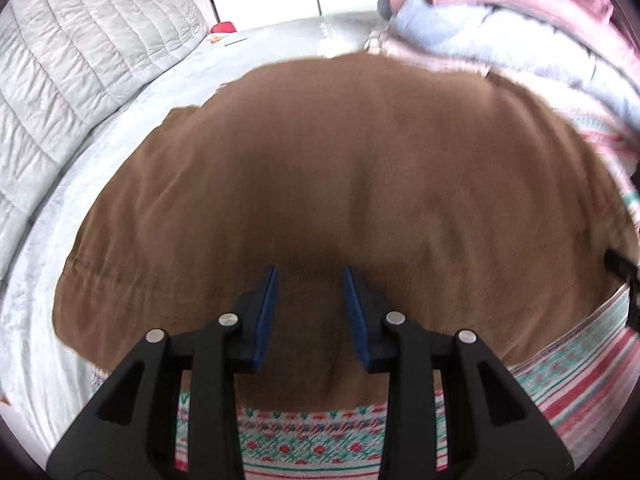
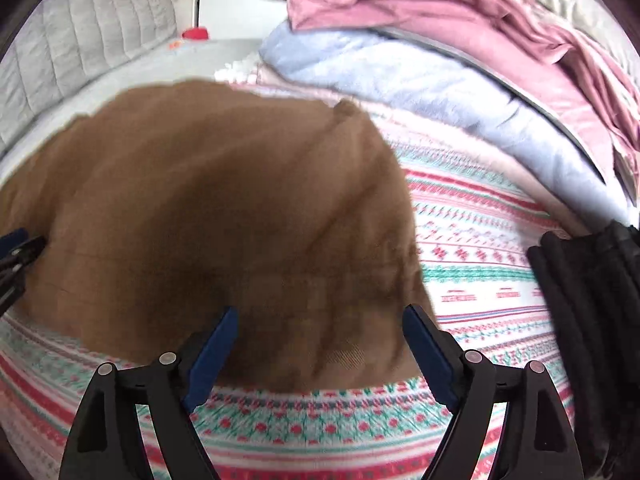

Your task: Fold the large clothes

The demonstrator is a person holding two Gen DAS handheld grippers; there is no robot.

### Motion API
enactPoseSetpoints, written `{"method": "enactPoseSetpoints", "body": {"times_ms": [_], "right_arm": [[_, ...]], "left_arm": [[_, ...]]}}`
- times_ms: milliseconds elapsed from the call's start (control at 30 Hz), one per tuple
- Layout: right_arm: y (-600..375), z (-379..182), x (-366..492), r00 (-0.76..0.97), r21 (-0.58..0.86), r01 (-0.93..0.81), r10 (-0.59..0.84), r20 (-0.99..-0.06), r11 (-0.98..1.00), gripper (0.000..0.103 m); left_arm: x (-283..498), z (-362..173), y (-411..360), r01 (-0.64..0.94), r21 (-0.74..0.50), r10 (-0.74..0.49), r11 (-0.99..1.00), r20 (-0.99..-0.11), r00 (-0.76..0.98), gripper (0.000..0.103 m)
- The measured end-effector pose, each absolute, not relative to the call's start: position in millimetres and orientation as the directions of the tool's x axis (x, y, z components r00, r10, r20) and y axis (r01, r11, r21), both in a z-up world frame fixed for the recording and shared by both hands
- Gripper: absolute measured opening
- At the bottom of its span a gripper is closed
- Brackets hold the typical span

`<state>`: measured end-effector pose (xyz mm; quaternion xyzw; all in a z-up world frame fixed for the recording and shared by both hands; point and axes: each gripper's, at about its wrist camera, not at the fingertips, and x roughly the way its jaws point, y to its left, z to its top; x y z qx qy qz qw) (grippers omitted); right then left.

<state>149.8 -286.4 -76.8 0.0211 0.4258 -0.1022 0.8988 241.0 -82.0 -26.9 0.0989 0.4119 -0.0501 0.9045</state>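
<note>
Brown garment (image 1: 340,184) lies spread over the patterned blanket (image 2: 480,248) on the bed, its near hem toward you. Your left gripper (image 1: 310,312) hangs over that hem with its jaws parted and nothing between them. Your right gripper (image 2: 320,344) hangs over the garment's right part, jaws spread wider, also empty. You appear to be between folds, about to take hold. Next, lower each gripper onto a corner of the near edge, pinch only the brown cloth and not the blanket beneath, then carry it across toward the far edge.
</note>
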Motion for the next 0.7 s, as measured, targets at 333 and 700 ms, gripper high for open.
{"method": "enactPoseSetpoints", "body": {"times_ms": [333,700], "right_arm": [[-327,-89,124,0.544,0.241,0.265,0.061,-0.837,0.934,0.089],[-339,-106,138,0.470,0.280,0.310,0.109,-0.876,0.909,0.089]], "left_arm": [[342,-12,-95,0.172,0.145,0.004,0.974,-0.777,0.629,0.039],[398,-50,-135,0.159,0.282,0.133,0.946,-0.787,0.603,0.044]]}}
